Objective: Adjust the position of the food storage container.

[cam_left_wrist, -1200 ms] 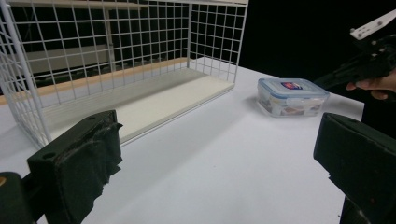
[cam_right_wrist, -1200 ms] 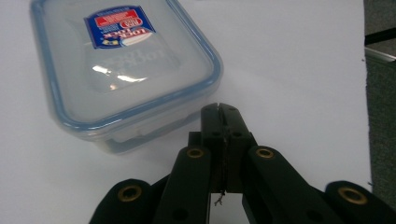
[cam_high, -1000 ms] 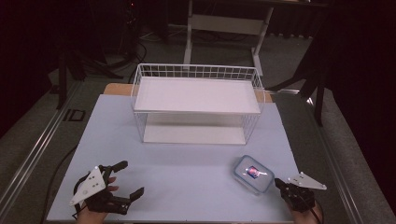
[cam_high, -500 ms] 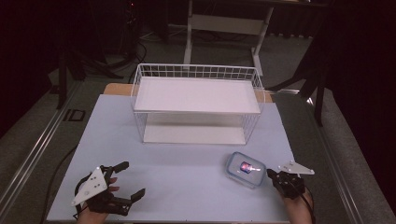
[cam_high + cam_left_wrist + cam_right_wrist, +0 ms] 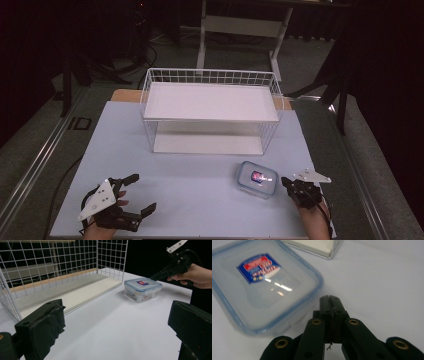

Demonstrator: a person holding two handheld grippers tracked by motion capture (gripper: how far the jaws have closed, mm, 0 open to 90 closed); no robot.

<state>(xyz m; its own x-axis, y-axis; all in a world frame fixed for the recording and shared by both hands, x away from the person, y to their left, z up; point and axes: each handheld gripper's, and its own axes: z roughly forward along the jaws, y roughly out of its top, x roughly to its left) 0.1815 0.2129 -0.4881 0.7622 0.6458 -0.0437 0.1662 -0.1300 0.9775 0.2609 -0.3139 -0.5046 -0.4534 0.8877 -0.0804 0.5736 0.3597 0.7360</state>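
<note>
A lidded plastic box (image 5: 257,179) sits on the table (image 5: 200,190) in front of a wire shelf (image 5: 210,102). The right gripper (image 5: 286,181), jaws pressed together on nothing, sits against its edge. The left gripper (image 5: 142,194) rests well apart, jaws wide.

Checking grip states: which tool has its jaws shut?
The right tool, beside the lidded container, jaws pressed together on nothing. The left tool stands wide open.

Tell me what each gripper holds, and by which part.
Nothing. The right gripper is shut and empty, beside the food box. The left gripper is open and empty.
</note>
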